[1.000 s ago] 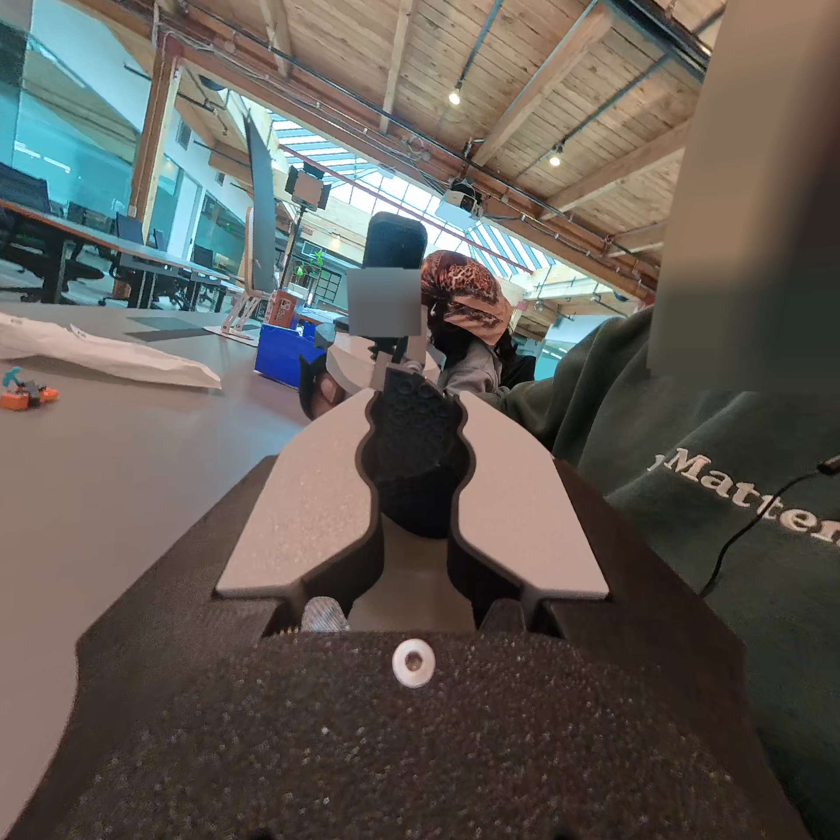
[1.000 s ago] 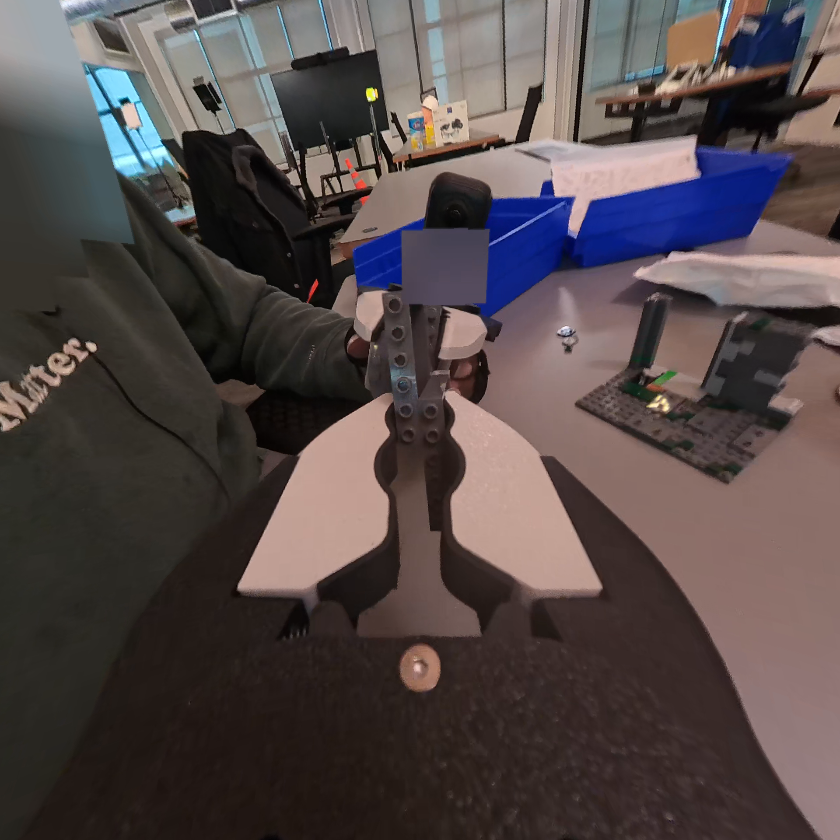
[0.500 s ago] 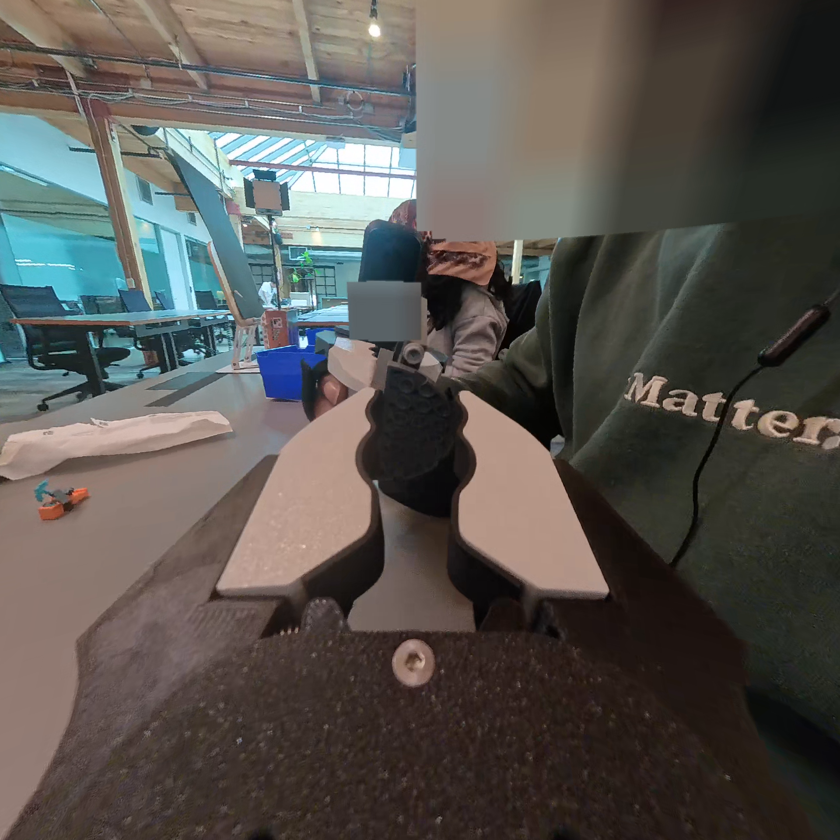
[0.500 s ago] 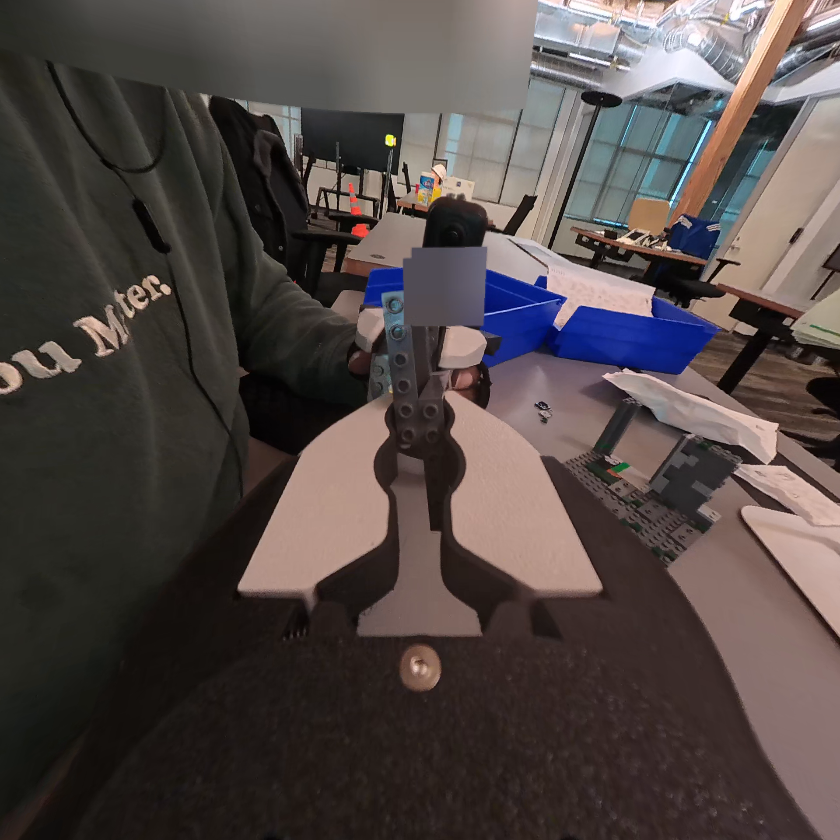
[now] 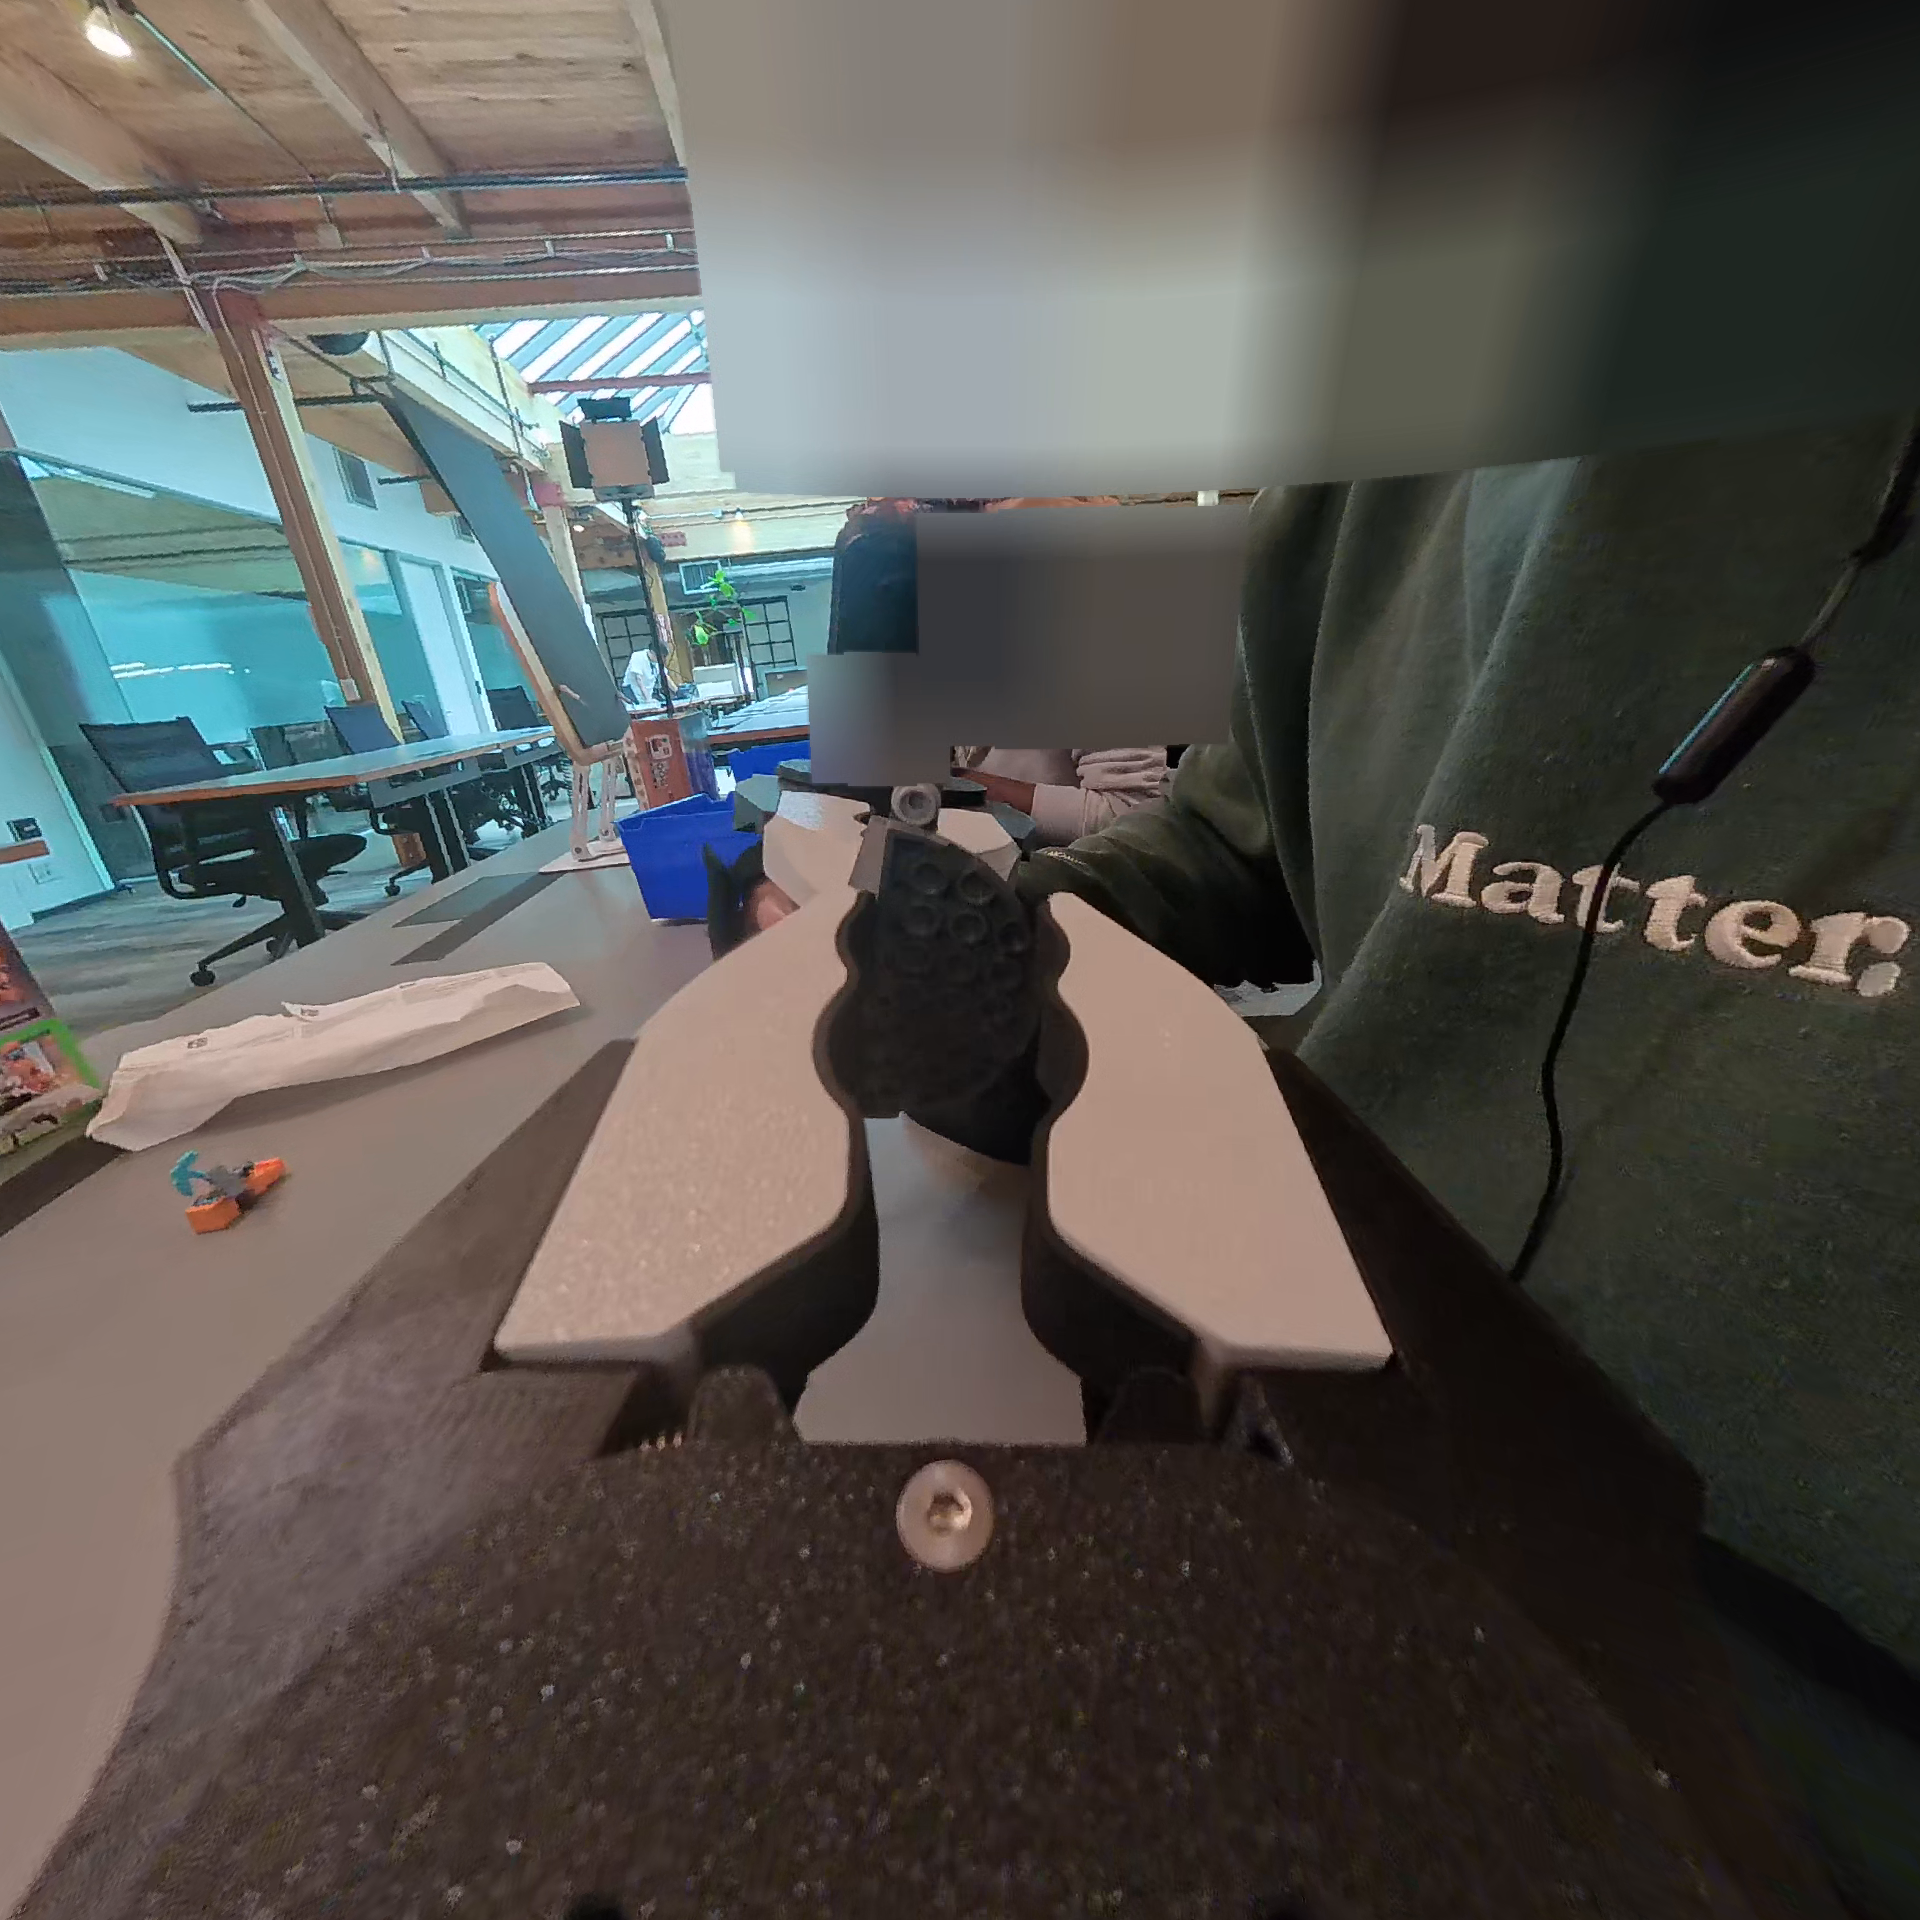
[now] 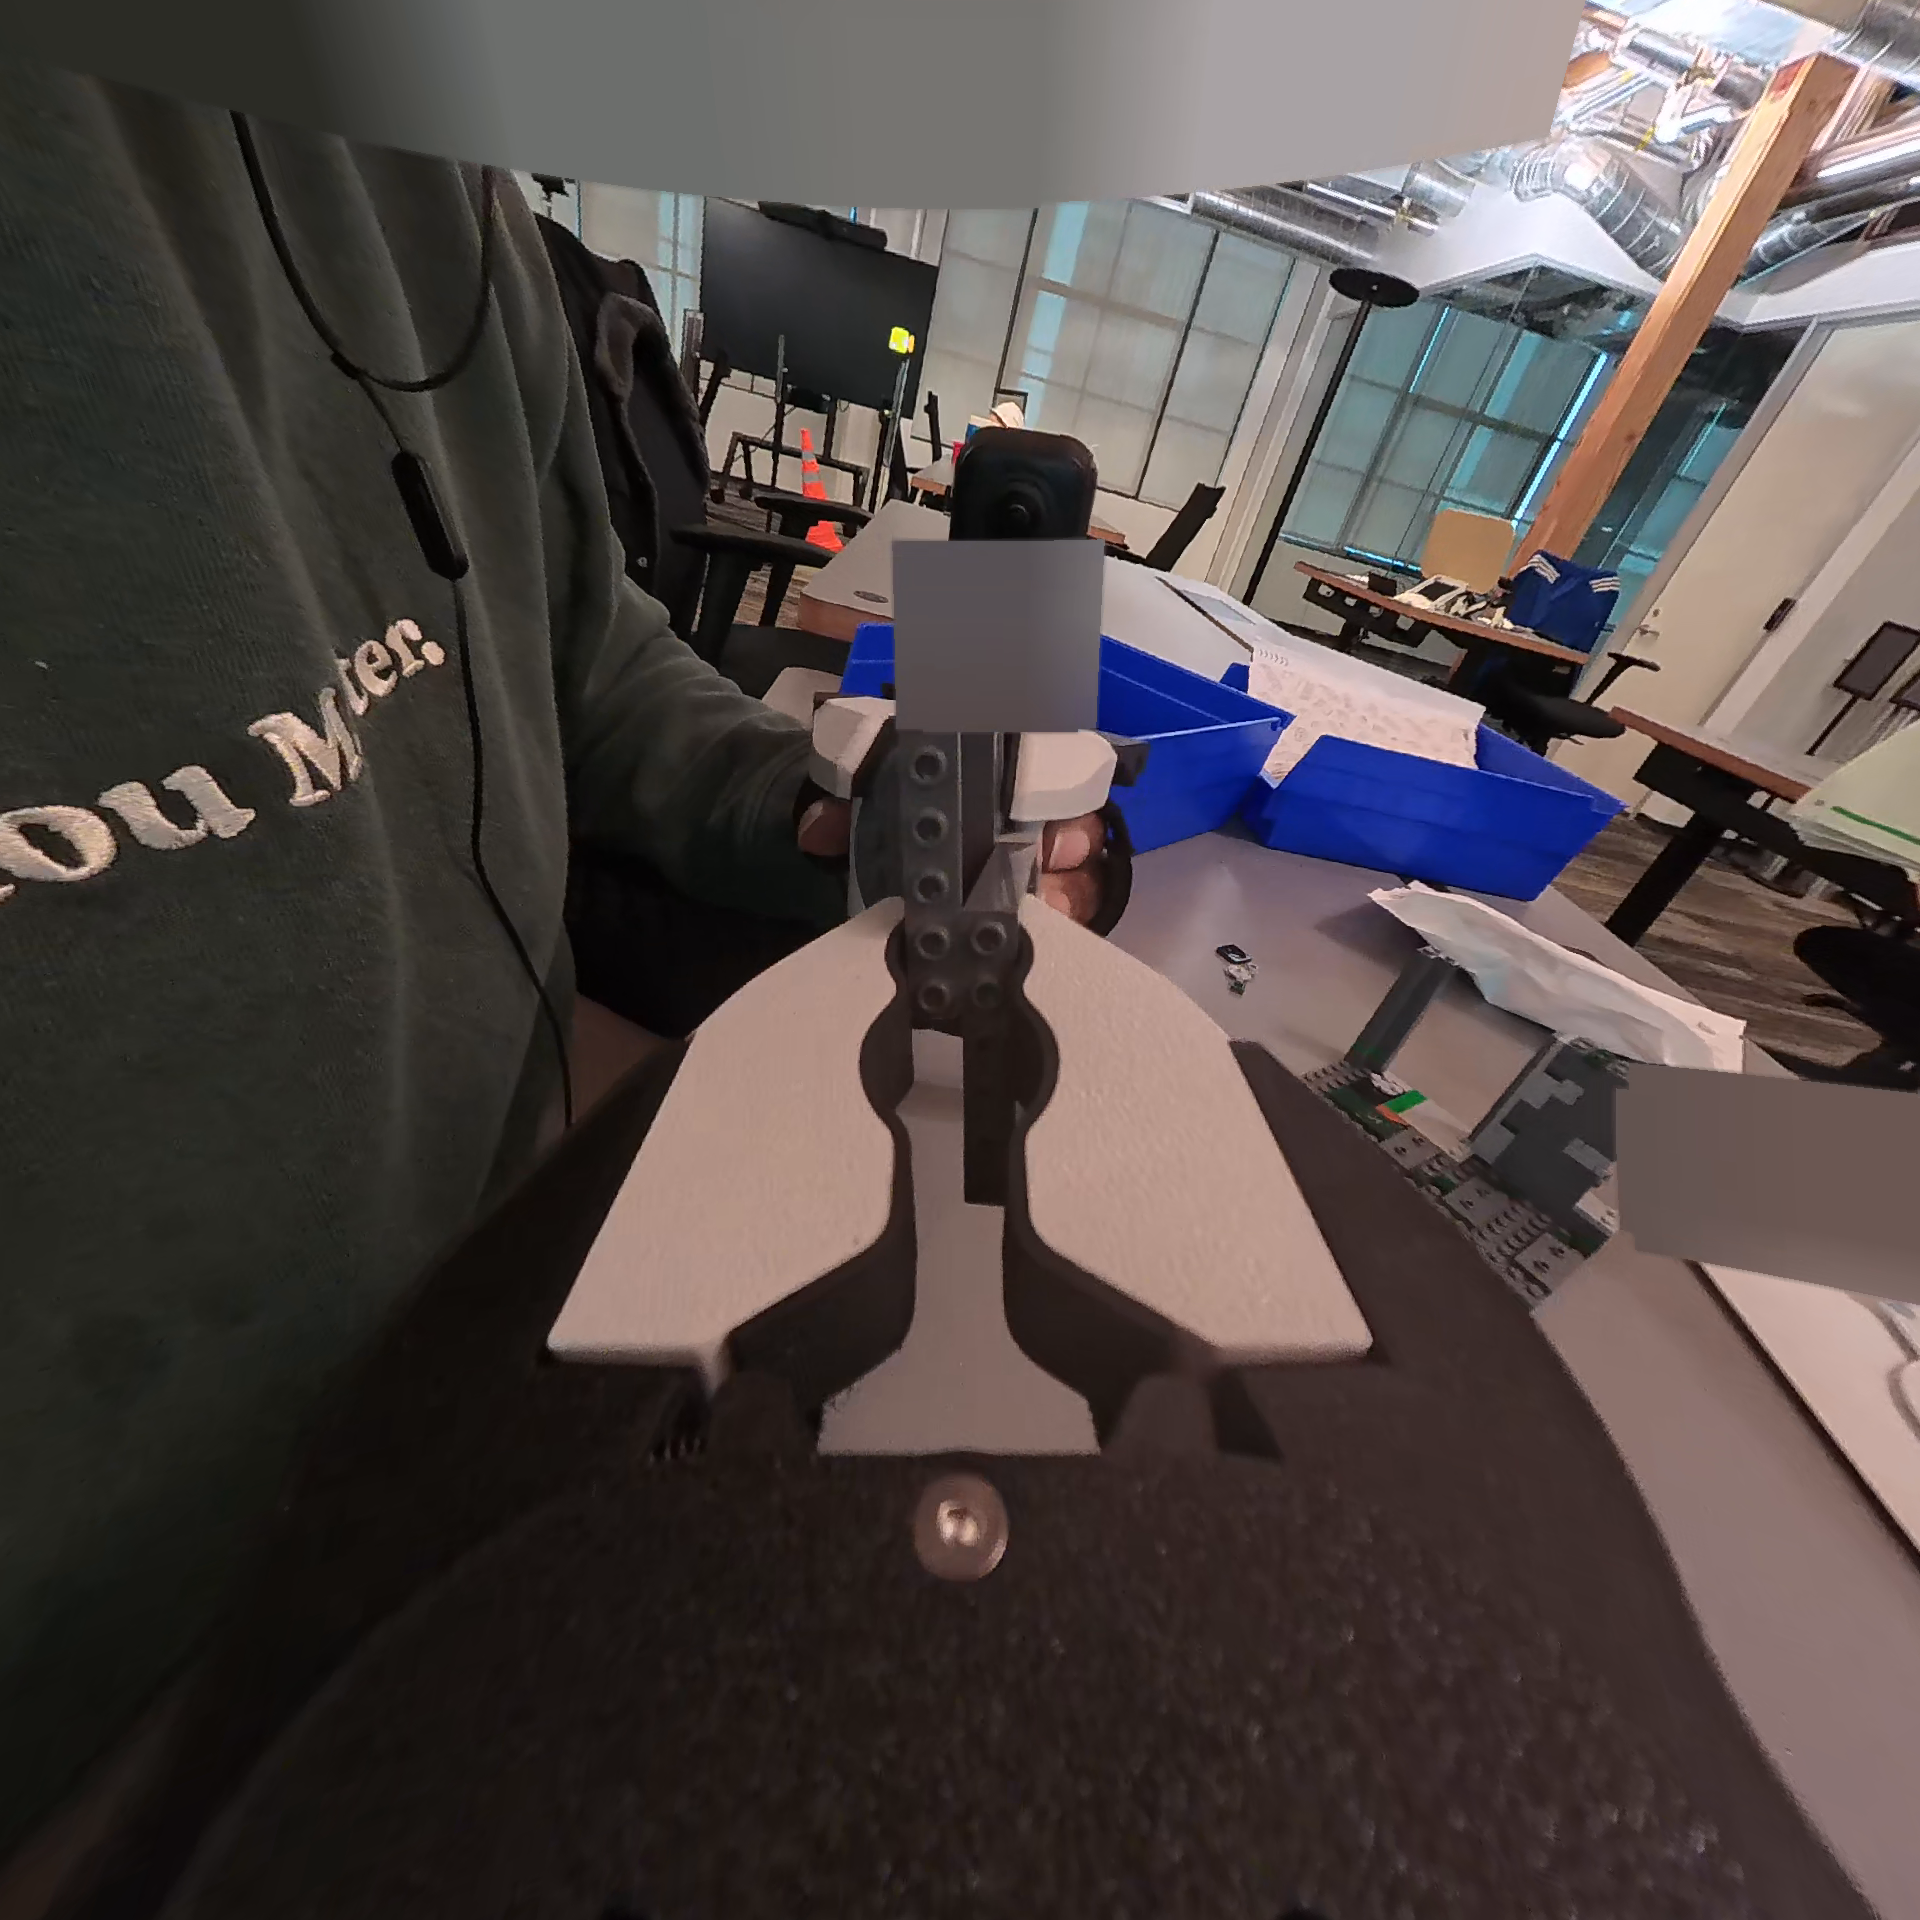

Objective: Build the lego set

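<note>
Progress: partial. Grey baseplate build (image 6: 1475, 1195) sits on the table (image 6: 1299, 935) with two dark pillars up; most of the set looks unbuilt, my read.
In hand: dark grey lego sub-assembly (image 6: 951, 935) held in the air between both grippers, well apart from the baseplate.
Right gripper (image 6: 961, 971): pinching the studded end of that piece.
Left gripper (image 5: 940, 966): clamped on the same assembly, underside tubes facing its camera.
Left to do: join the held parts, then seat them on the base.
Counts: 2 grippers, 2 blue bins (image 6: 1403, 800), 2 white bags (one per view) (image 5: 332, 1039), 1 small orange-teal lego bit (image 5: 223, 1184), 1 tiny loose part (image 6: 1236, 961).
</note>
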`<state>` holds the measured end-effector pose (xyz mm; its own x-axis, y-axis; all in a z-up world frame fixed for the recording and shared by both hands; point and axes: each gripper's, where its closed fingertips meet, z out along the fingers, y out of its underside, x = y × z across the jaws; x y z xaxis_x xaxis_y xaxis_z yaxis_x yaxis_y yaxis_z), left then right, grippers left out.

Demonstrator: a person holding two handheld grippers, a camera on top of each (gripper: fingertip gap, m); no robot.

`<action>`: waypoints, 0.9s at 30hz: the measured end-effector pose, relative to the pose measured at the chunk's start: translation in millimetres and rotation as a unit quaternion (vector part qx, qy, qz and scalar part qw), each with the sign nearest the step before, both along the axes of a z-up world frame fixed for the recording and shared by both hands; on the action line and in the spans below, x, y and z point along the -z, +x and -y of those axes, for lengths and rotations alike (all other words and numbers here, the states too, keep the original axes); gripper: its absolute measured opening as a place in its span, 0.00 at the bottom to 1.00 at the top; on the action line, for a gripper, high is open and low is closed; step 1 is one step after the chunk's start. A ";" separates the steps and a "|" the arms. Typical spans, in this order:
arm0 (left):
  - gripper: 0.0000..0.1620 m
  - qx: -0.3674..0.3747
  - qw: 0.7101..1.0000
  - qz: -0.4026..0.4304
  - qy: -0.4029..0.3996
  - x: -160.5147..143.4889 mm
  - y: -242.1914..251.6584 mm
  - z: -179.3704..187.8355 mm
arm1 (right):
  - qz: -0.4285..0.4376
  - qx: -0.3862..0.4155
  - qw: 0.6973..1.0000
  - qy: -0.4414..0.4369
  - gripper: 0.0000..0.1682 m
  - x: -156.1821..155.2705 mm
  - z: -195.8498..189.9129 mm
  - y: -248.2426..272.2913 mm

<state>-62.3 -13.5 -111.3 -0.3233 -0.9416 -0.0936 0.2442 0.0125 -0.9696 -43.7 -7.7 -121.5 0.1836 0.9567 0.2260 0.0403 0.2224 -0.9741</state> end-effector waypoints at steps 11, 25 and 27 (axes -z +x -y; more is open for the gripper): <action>0.18 0.006 0.990 -0.024 -0.141 8.3 4.0 -29.7 | -0.005 0.008 0.985 -0.175 0.07 10.1 -26.4 4.2; 0.18 0.036 0.933 -0.062 -0.352 21.9 8.9 -59.8 | -0.019 0.013 0.919 -0.394 0.07 23.5 -52.1 8.4; 0.18 0.042 0.925 -0.071 -0.372 25.3 10.1 -60.2 | -0.014 0.011 0.910 -0.414 0.07 26.4 -52.5 9.5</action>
<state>-52.2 46.7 -136.6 -0.3577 -0.6996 0.6186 0.0828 -0.6836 -0.7251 -34.2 44.8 -147.9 0.1995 0.7931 -0.5755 0.0094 -0.5889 -0.8082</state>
